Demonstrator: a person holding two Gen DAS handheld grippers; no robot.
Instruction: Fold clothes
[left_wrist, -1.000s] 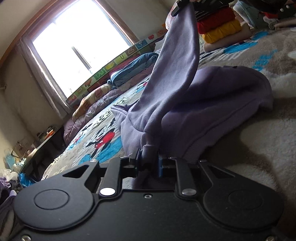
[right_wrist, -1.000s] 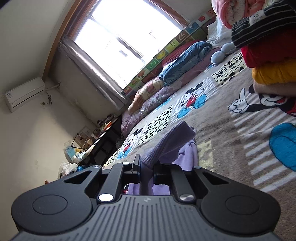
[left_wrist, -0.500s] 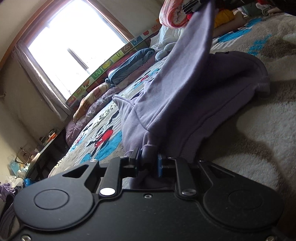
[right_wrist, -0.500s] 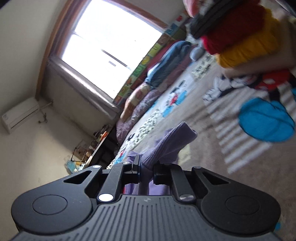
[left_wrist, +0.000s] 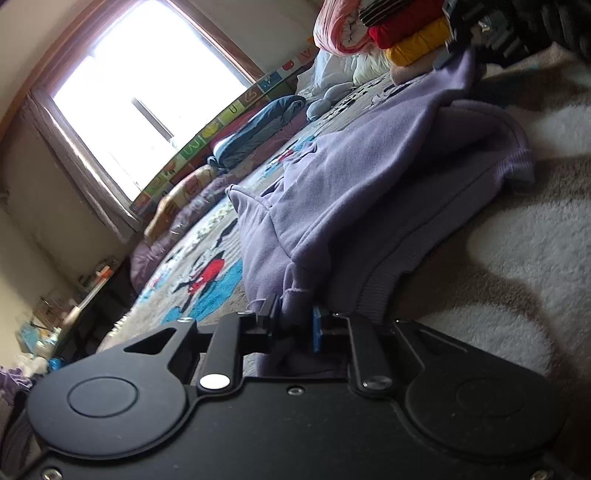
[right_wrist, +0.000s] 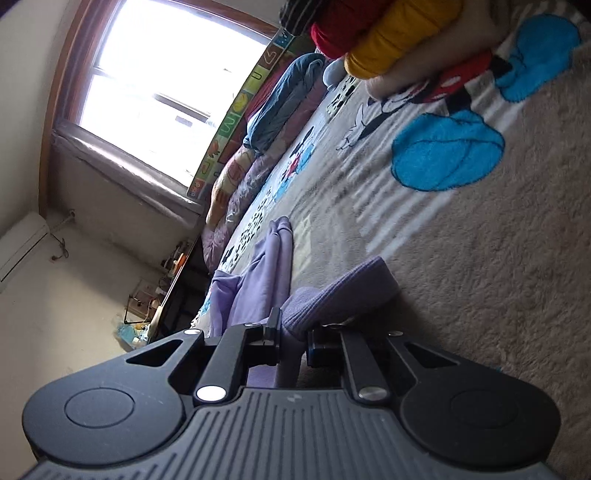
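The lilac sweatshirt (left_wrist: 369, 192) sprawls rumpled across mid-frame on a fuzzy cartoon-print blanket (left_wrist: 517, 277). Left gripper (left_wrist: 294, 320) is clamped on a bunched bit, probably a sleeve, and the right gripper (right_wrist: 293, 330) pinches a ribbed cuff (right_wrist: 343, 291). Bright window (left_wrist: 147, 92) sits upper left, folded clothes (left_wrist: 406, 33) are stacked top right.

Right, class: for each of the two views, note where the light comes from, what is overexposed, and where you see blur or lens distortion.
Left wrist view: the window is blown out white, its frame bowed by the fisheye; the purple garment casts soft shadows on the blanket; the far top-right corner is blurred. Right wrist view: the same window glares, and the blanket looks streaked and smeared.
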